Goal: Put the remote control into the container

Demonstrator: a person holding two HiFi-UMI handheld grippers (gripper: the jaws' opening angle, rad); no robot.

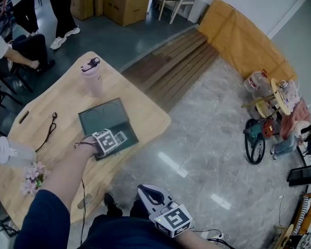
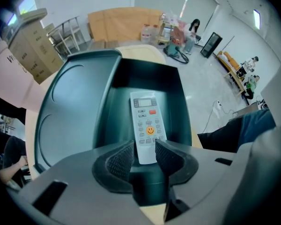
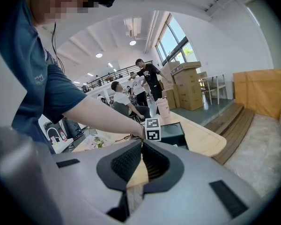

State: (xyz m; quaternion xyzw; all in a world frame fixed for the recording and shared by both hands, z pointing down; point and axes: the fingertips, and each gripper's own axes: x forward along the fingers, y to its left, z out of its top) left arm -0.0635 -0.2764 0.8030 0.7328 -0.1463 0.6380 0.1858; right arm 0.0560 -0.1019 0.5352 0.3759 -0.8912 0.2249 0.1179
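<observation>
Tongs, left (image 2: 144, 156): jaws spread, pads either side of the remote control's lower end and seemingly not clamping it. Remote control (image 2: 147, 121): lies flat, buttons up, on the floor of the dark container (image 2: 175, 86) on the counter (image 1: 67, 102). Handling, by judgement: light, rigid, smooth plastic; you would grip it across its long narrow edges, clear of the keys. Your left arm reaches forward over the counter, tongs angled down into the container. Tongs, right (image 3: 141, 146): closed, empty, held low beyond the counter's edge.

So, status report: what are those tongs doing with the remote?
Left tongs open, remote control lying in container. Right tongs shut, empty. Nothing in the way.
</observation>
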